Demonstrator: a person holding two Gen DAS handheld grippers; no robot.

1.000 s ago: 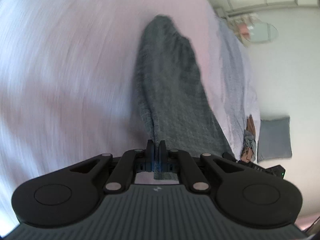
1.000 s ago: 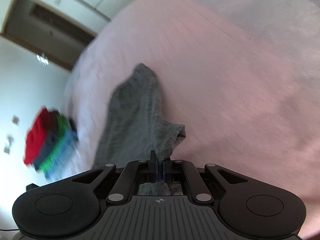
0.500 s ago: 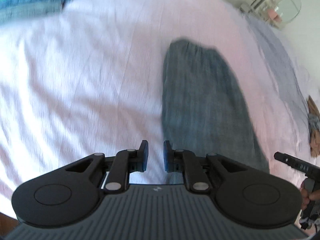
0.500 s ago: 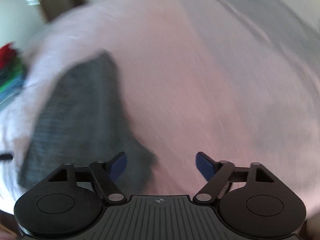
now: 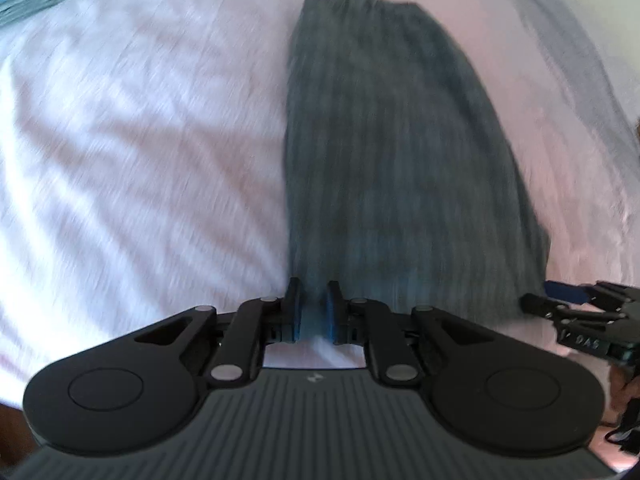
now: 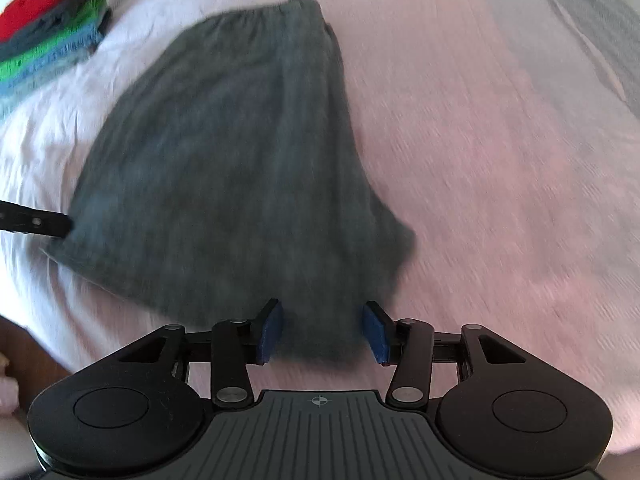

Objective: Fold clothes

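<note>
Grey garment (image 6: 240,152) flat on pink bed (image 6: 500,160), folded stack (image 6: 48,36) at far corner, left tool (image 5: 314,312) narrowly apart over its hem, right tool (image 6: 322,332) apart, just closing, unclamped.

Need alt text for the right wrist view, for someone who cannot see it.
A grey garment lies spread flat on a pale pink bedsheet, its near edge between the open right tongs, whose blue pads do not press it. The tip of the left tongs is at the garment's left corner. A stack of folded clothes, red on top, sits at upper left.
</note>
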